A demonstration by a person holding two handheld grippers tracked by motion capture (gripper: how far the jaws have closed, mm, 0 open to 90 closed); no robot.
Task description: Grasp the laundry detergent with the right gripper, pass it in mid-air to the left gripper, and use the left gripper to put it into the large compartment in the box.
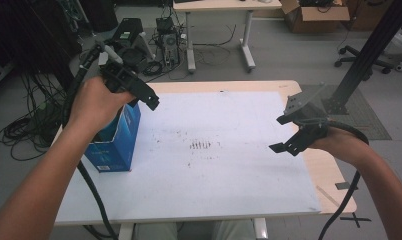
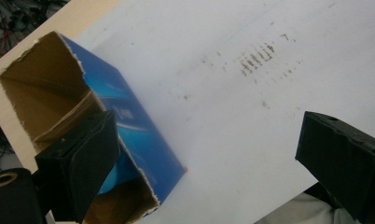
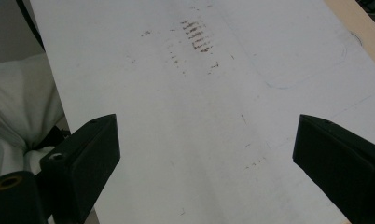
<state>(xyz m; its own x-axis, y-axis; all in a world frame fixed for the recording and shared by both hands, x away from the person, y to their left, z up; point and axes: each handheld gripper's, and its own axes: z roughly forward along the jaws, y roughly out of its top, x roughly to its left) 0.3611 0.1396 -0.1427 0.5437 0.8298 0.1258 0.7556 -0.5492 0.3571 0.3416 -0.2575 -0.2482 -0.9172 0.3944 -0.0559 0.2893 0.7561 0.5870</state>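
Two things stay unclear: the box point(image 1: 114, 145) is partly covered by the left hand point(image 1: 96, 102) in the high view, and its print is too blurred to read. In the left gripper view its near end runs off the bottom edge, behind one black jaw.

A white sheet point(image 1: 224, 170) covers most of the wooden table point(image 1: 334, 175), leaving bare wood along the far and right edges. Brown smudges point(image 1: 201, 145) mark the middle of the sheet. A strip of dark tape point(image 1: 346, 186) lies on the wood near the right front corner. Past the table the grey floor holds tangled cables point(image 1: 24, 130), equipment point(image 1: 134, 42), a second table point(image 1: 224, 20), a cardboard carton point(image 1: 314, 15) and a chair base point(image 1: 364, 60).

The box is blue, with a torn open top showing brown card inside, and it stands at the left edge of the sheet. The left gripper point(image 1: 136, 92) hangs above it, jaws released and spread wide, one jaw over the opening, the other out over bare sheet. The right gripper point(image 1: 294, 135) hovers near the table's right edge, well apart from the box, jaws likewise spread with nothing between them
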